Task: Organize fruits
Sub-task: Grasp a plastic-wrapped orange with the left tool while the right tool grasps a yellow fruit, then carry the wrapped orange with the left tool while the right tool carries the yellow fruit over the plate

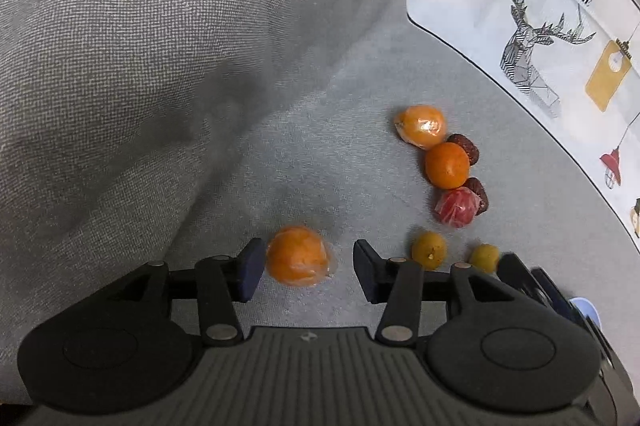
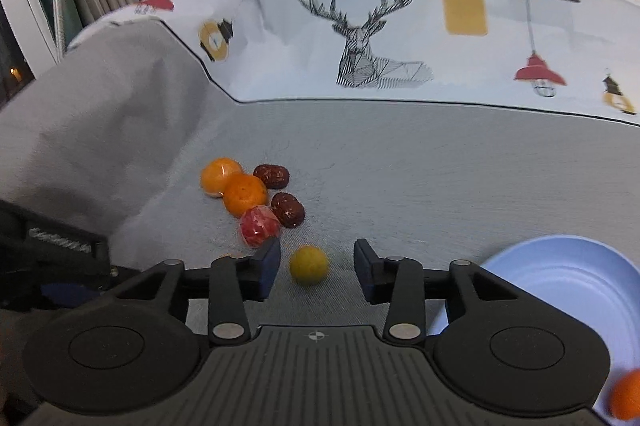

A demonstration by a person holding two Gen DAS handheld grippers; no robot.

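My left gripper point(image 1: 310, 268) is open over the grey cloth. A plastic-wrapped orange point(image 1: 298, 256) lies between its fingers, close to the left pad and apart from the right one. My right gripper point(image 2: 318, 268) is open too, and a small yellow-green fruit point(image 2: 309, 265) rests on the cloth between its fingers, touching neither. Ahead of it is a cluster: a wrapped orange point(image 2: 220, 172), a bare orange point(image 2: 245, 195), a red wrapped fruit point(image 2: 259, 226) and two dark red dates point(image 2: 272, 176). A second yellow-green fruit point(image 1: 429, 249) shows in the left wrist view.
A pale blue bowl point(image 2: 568, 278) sits at the right gripper's right side, with an orange point(image 2: 626, 400) at its near edge. A white cushion with a deer print point(image 2: 380, 38) backs the seat. Grey cloth rises in a fold point(image 1: 160, 66) on the left.
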